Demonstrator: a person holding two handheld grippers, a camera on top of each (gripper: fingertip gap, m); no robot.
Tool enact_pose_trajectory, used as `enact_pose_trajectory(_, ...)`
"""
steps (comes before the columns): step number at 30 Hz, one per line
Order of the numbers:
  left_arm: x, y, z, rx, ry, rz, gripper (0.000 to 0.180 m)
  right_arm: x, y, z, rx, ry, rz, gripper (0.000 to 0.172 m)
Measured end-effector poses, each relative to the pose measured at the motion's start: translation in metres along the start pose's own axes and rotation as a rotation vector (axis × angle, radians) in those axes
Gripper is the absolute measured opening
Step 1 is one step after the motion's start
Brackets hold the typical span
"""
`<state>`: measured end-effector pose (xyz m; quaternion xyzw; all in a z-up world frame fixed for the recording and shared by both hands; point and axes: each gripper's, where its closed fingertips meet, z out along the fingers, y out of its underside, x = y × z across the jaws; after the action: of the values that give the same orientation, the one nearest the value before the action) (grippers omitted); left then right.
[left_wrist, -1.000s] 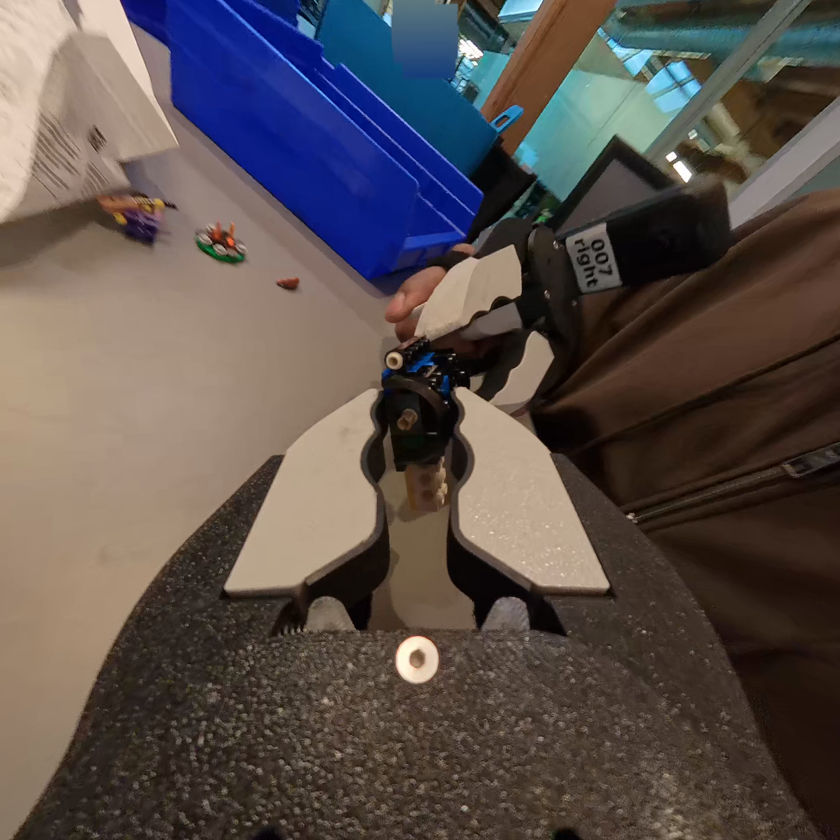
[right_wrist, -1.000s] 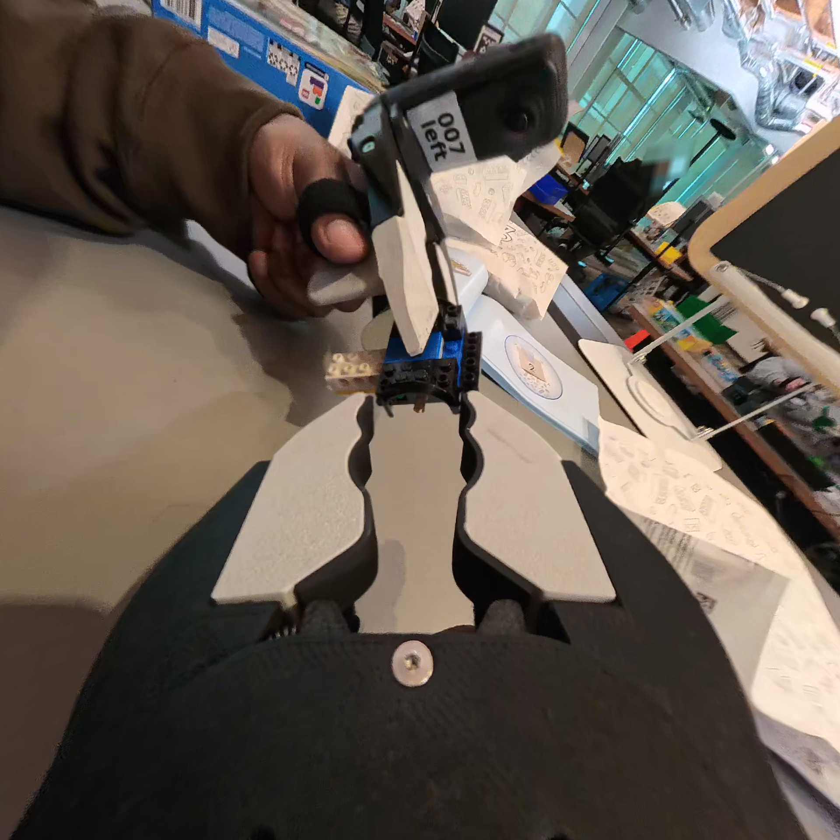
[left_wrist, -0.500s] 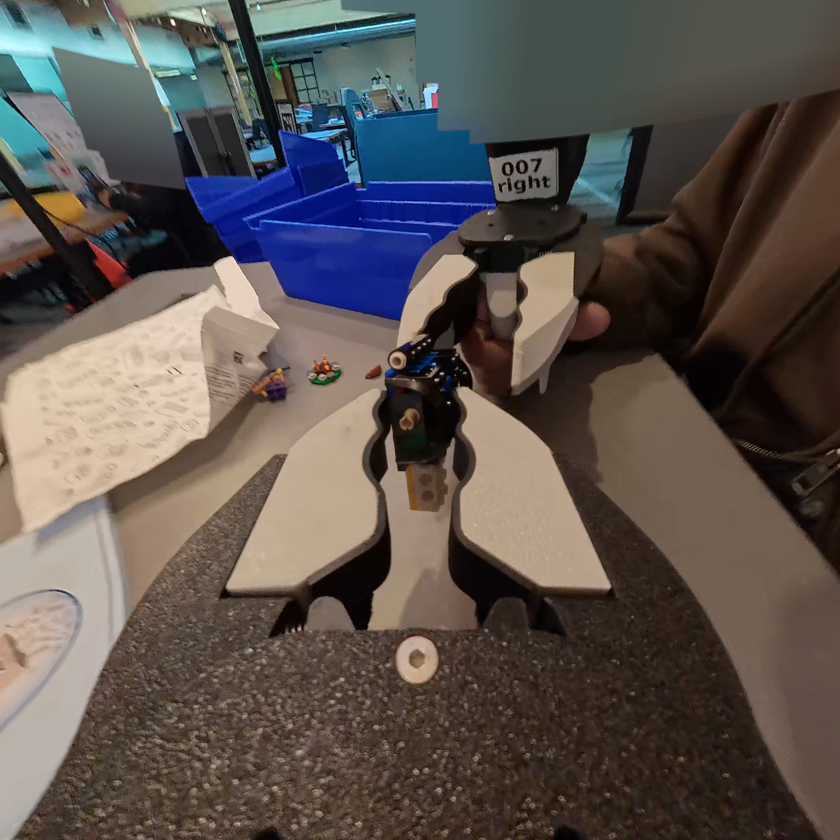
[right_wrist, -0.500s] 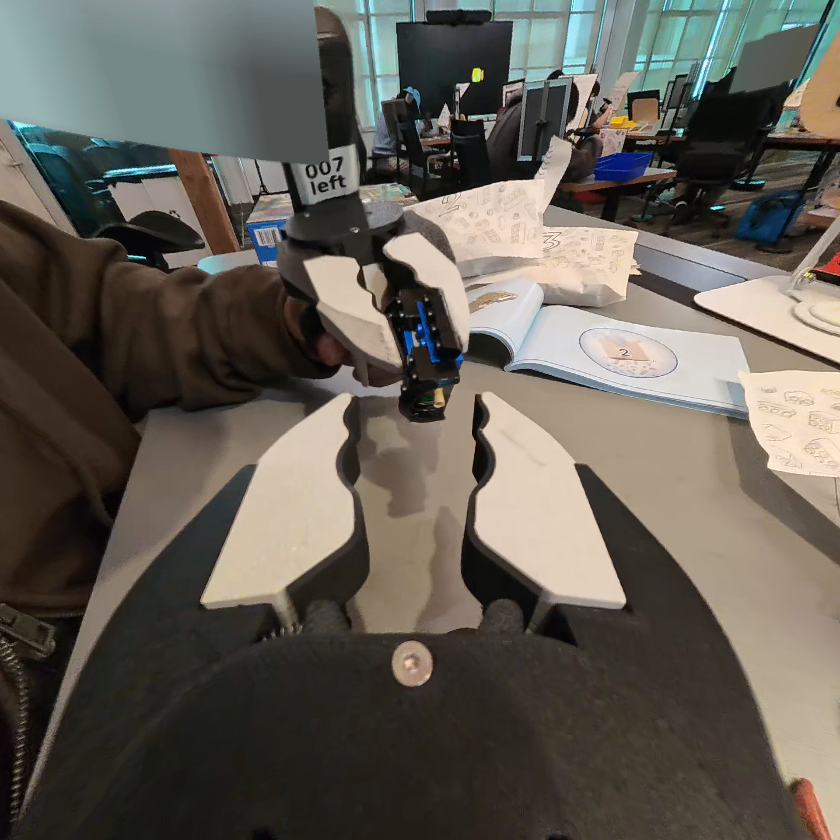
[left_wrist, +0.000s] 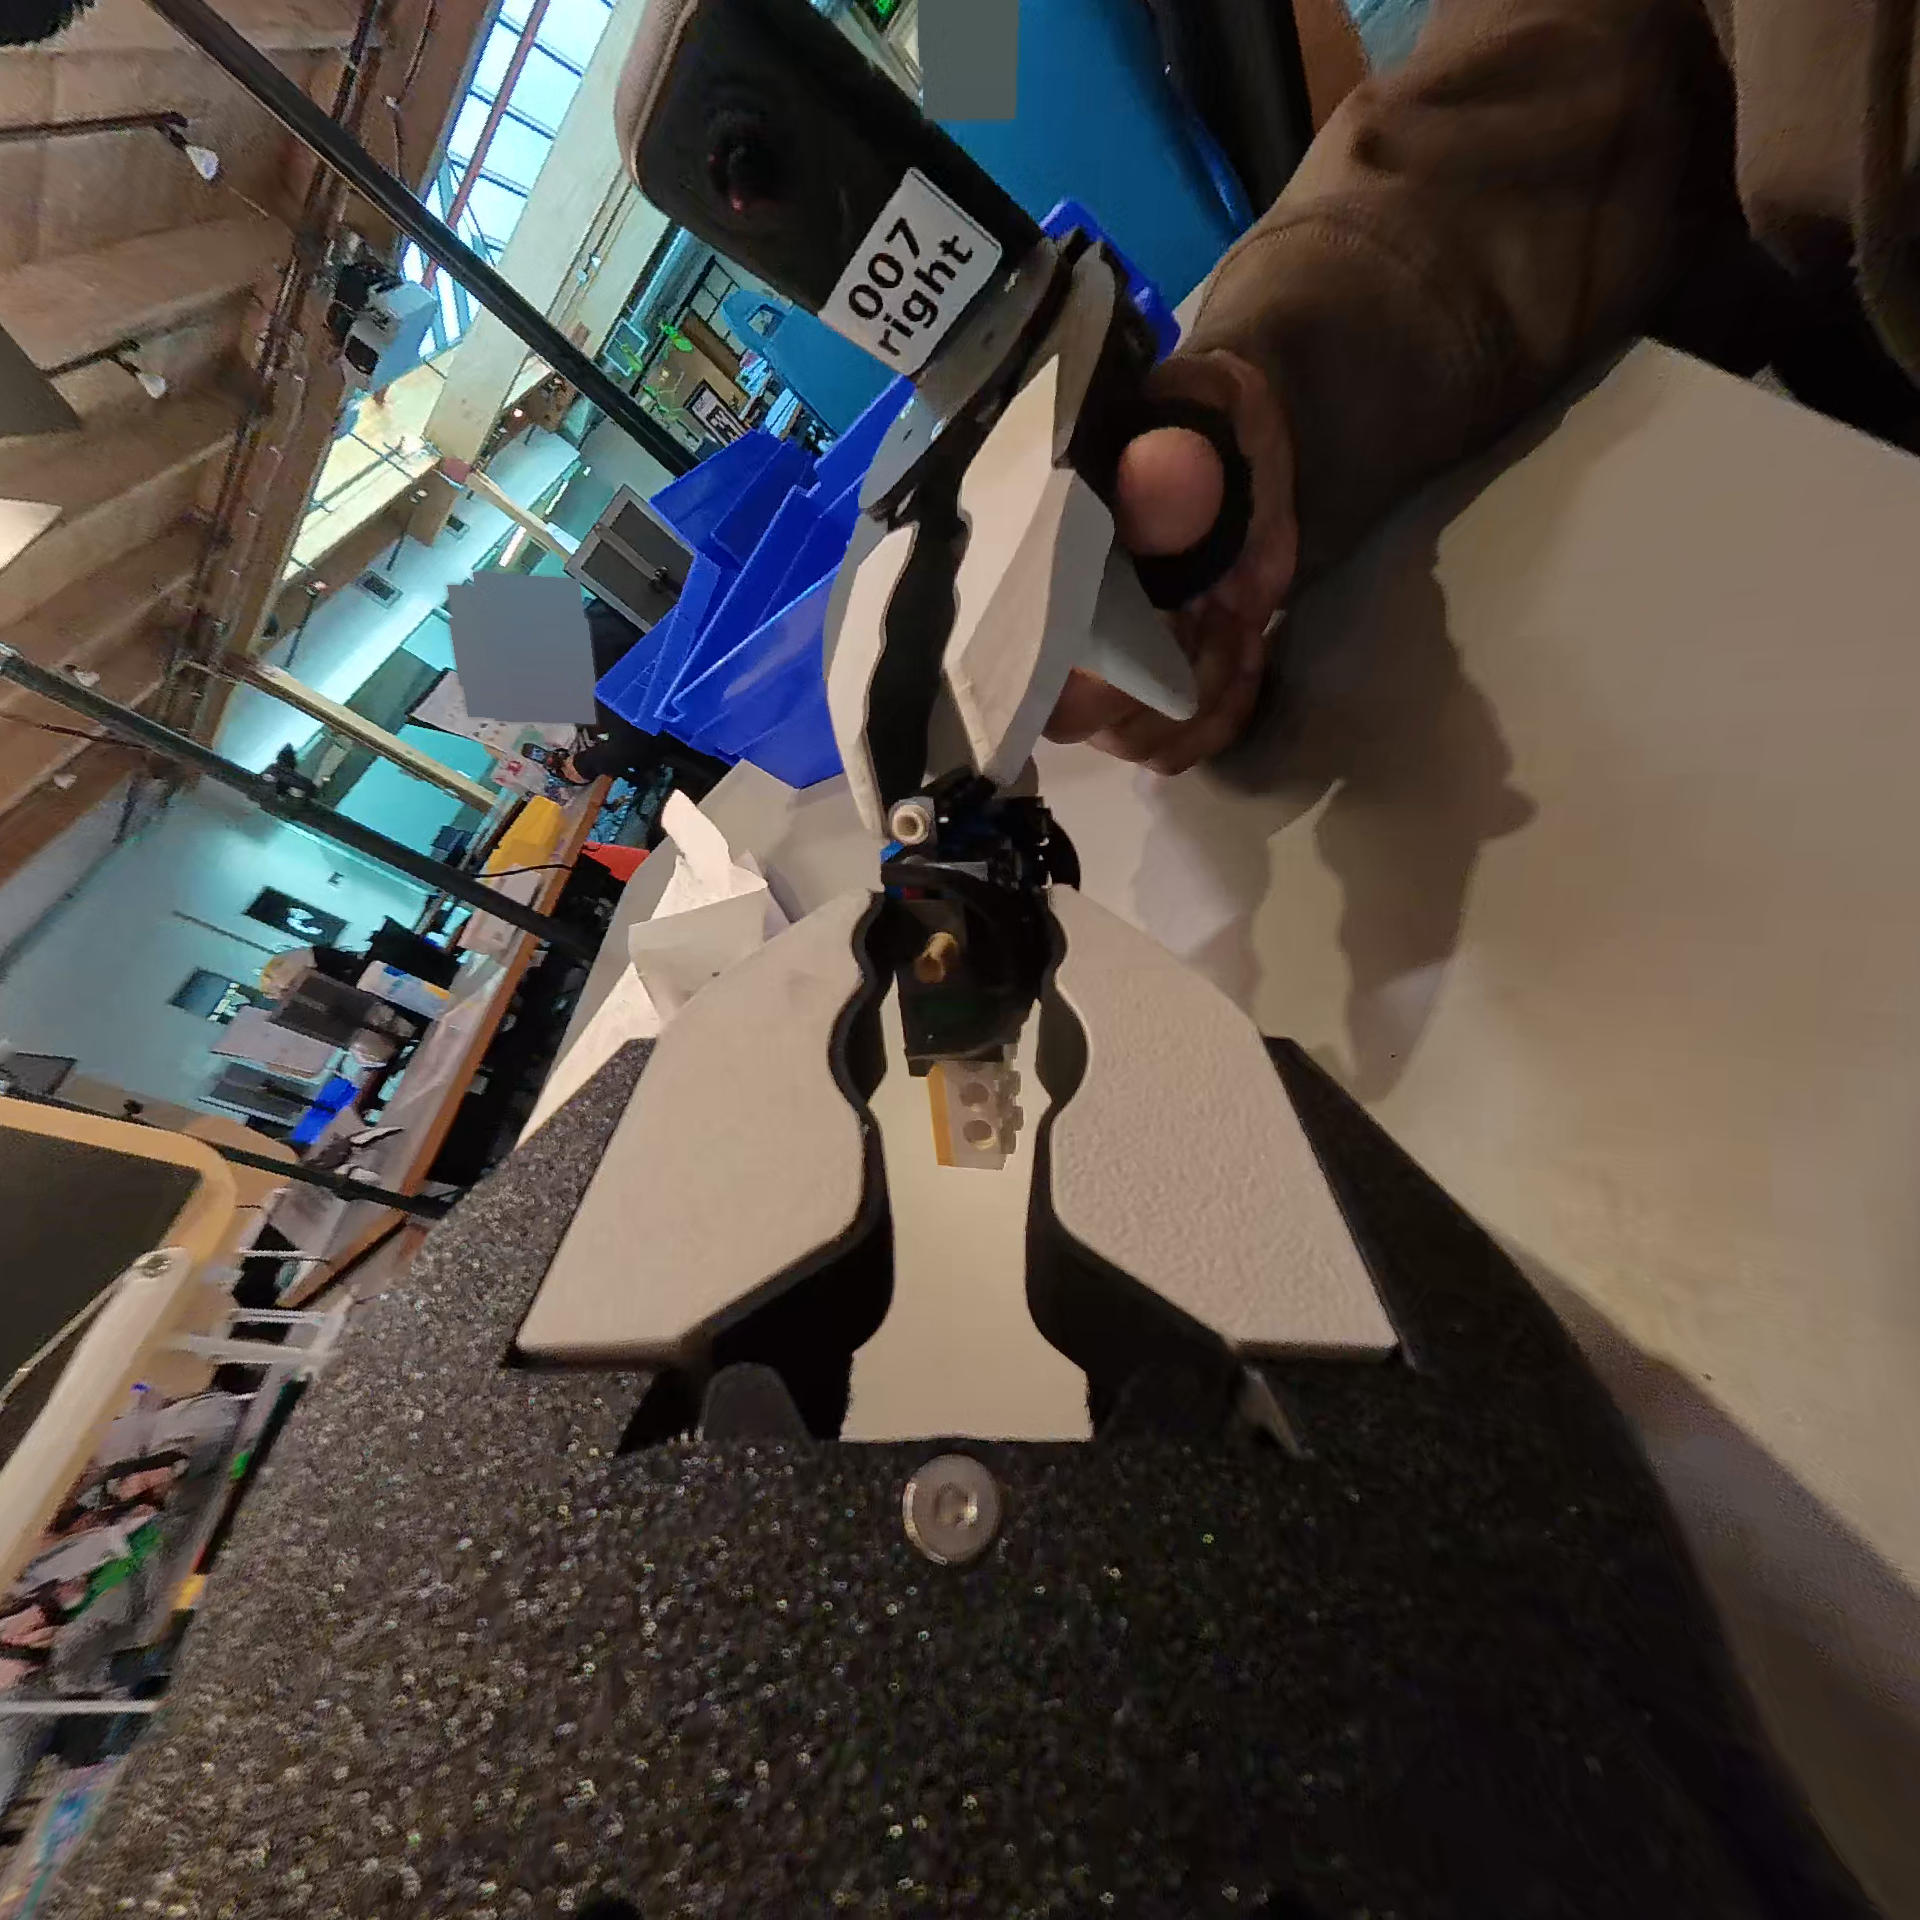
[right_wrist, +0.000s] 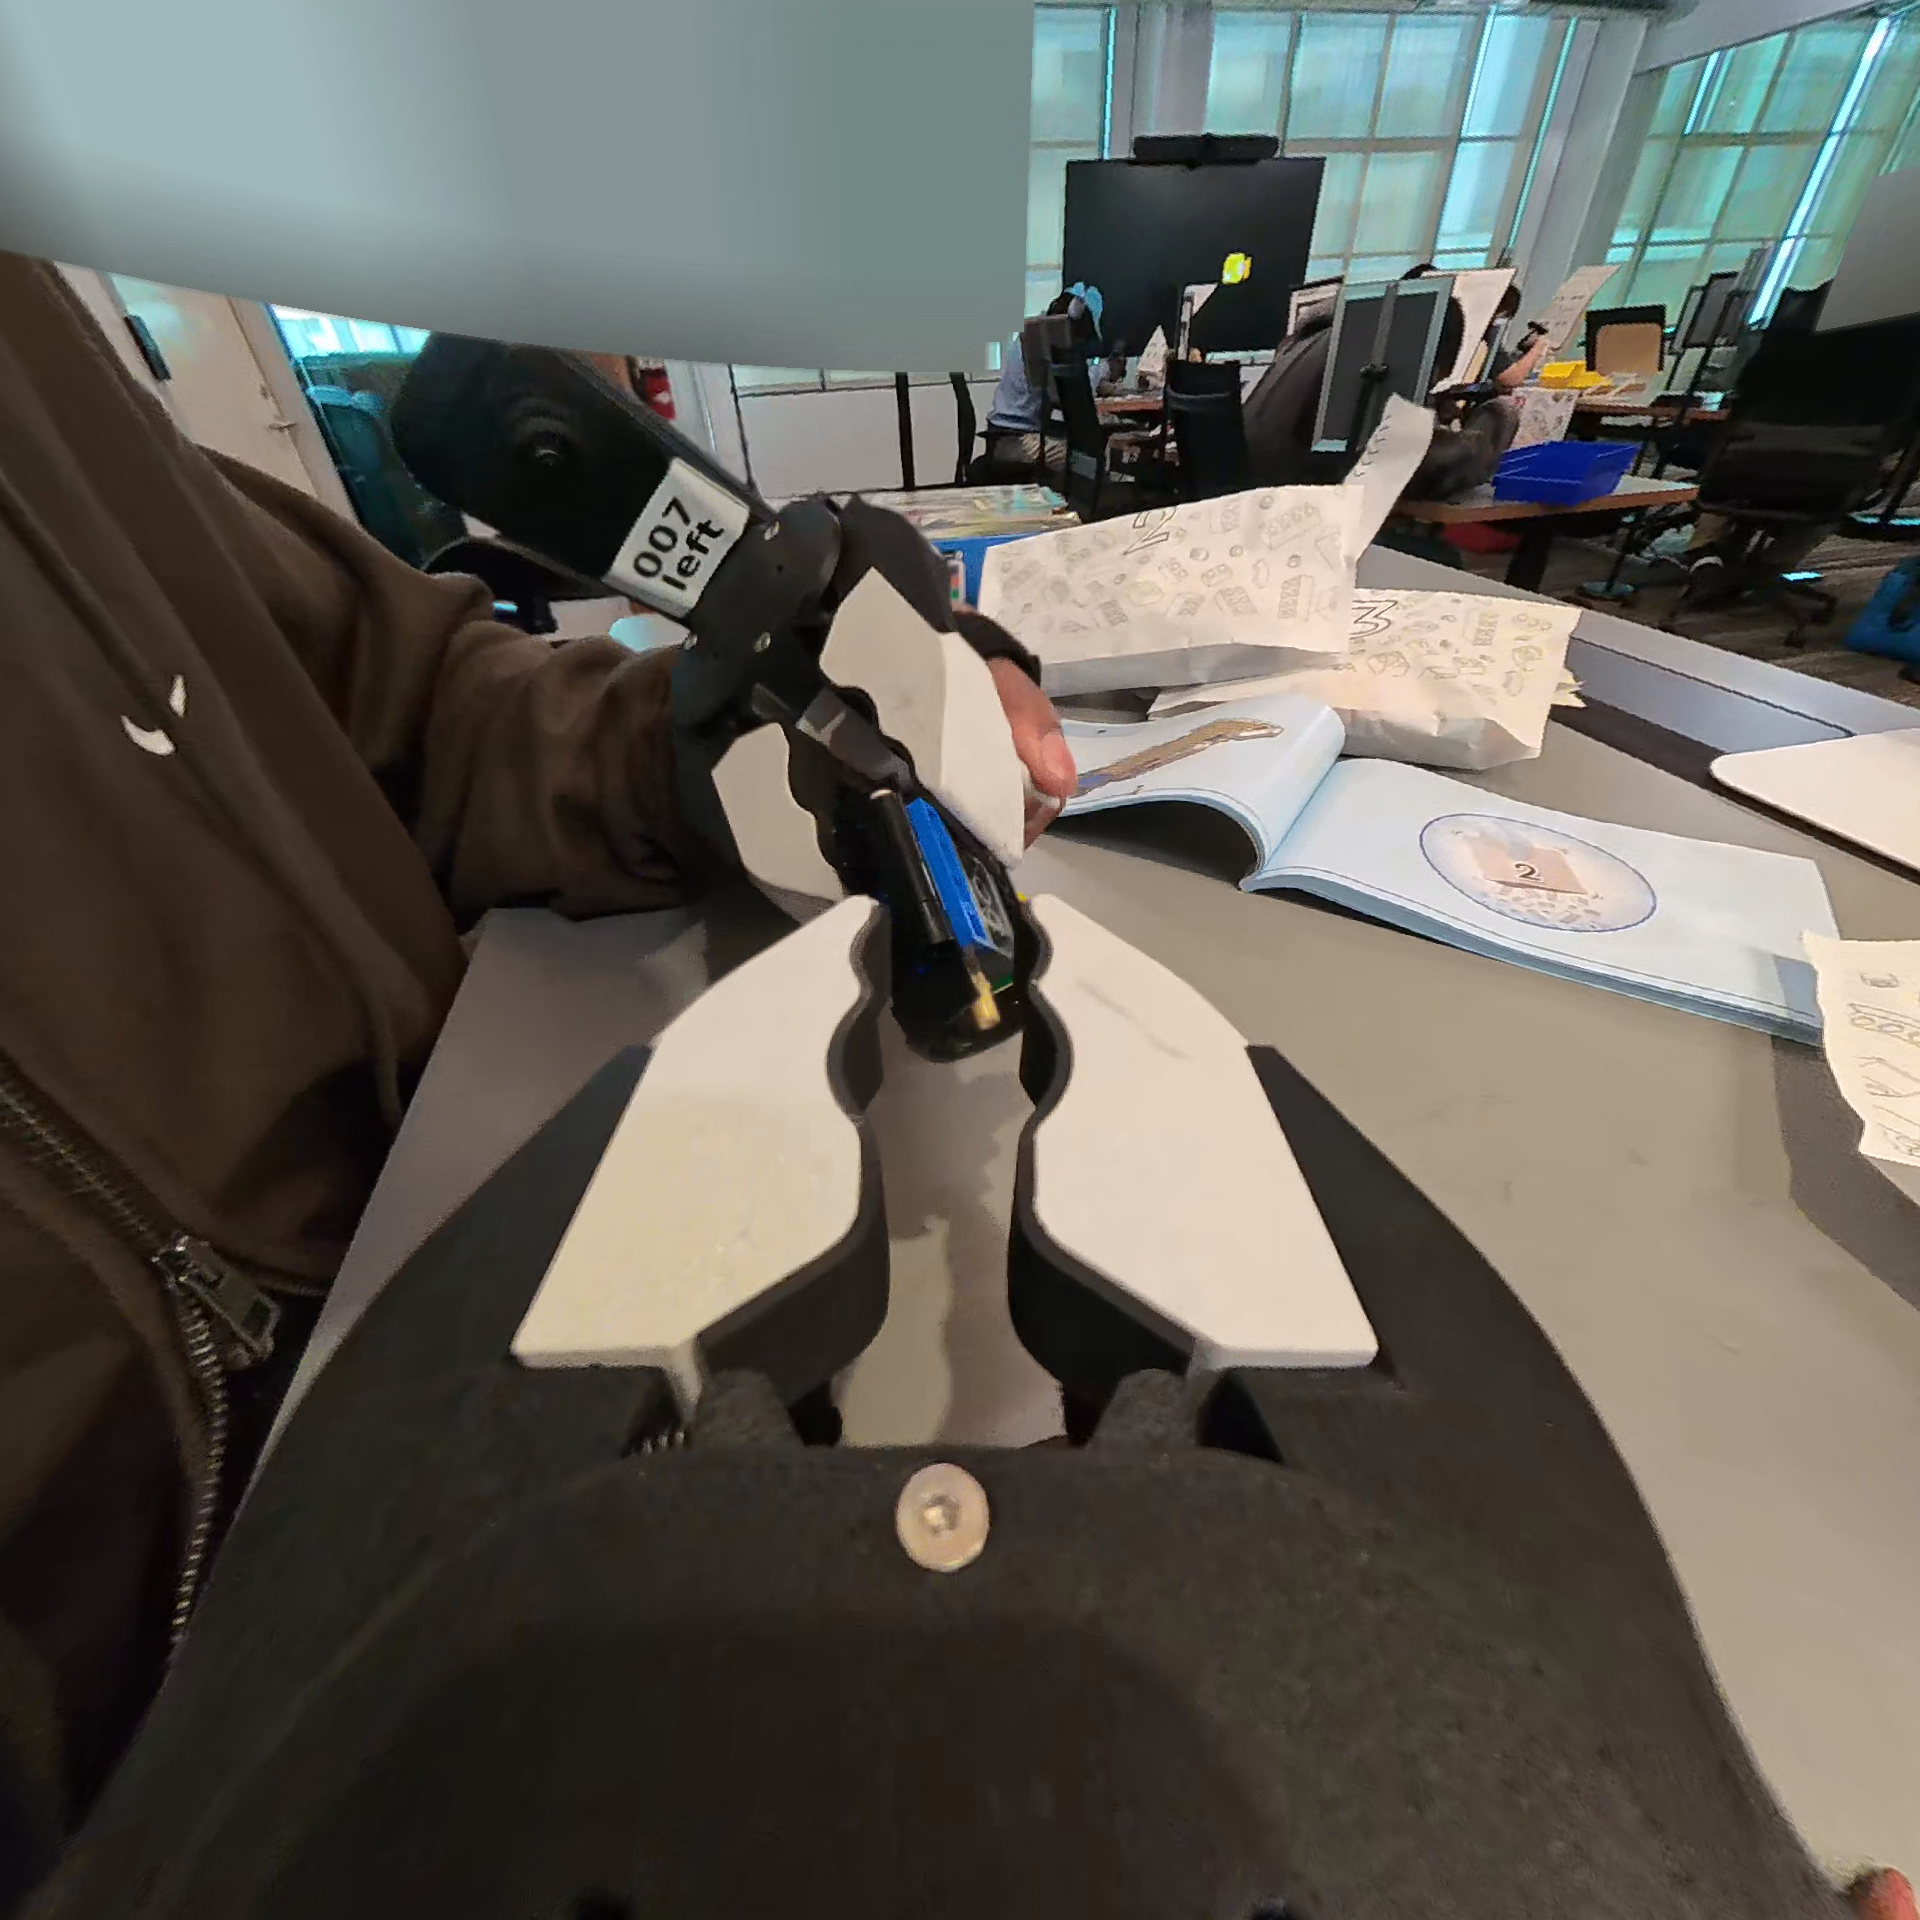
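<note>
1. Left gripper: its two grey fingers are closed on a black-and-blue brick assembly, one pad against each side. A tan peg juts from the black body, and a pale studded brick hangs off the near end, between the fingers.
2. Right gripper: its fingers are closed on the far end of the same assembly, which shows there as a blue strip on a black body. In the left wrist view its fingertips meet the assembly beside a small white tube.
3. The assembly is held clear above the grey table, between both grippers.
4. A hand in a brown sleeve holds the right gripper's handle.
5. Surroundings, left to right in the right wrist view: brown jacket, printed paper bags, open instruction booklet. Blue bins stand behind in the left wrist view.
</note>
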<state>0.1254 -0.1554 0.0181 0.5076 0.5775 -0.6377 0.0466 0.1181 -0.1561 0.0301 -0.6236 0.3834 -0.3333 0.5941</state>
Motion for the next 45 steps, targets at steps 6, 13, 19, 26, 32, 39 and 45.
enact_pose_trajectory(6,-0.001,-0.003,0.000,0.005,-0.023,0.039,0.025,-0.001,0.003,-0.001,-0.020,-0.014,0.009,0.023)
enact_pose_trajectory(13,-0.010,0.003,0.003,-0.006,-0.034,-0.150,0.025,0.003,0.005,-0.001,-0.041,0.023,-0.012,0.028)
enact_pose_trajectory(19,-0.017,0.002,0.008,0.061,0.017,-0.510,0.025,0.016,0.007,-0.002,-0.055,0.100,-0.007,0.029)
enact_pose_trajectory(26,-0.016,0.008,0.013,0.060,0.093,-0.747,0.024,0.020,0.007,-0.001,-0.051,0.121,0.011,0.024)
enact_pose_trajectory(32,-0.016,0.013,0.016,0.045,0.152,-0.991,0.024,0.025,0.007,-0.002,-0.054,0.158,-0.001,0.025)
enact_pose_trajectory(39,-0.014,0.017,0.017,0.055,0.211,-1.181,0.025,0.027,0.009,-0.001,-0.073,0.183,-0.040,0.025)
enact_pose_trajectory(45,-0.012,0.018,0.018,0.072,0.239,-1.281,0.024,0.028,0.010,-0.001,-0.082,0.205,-0.086,0.025)
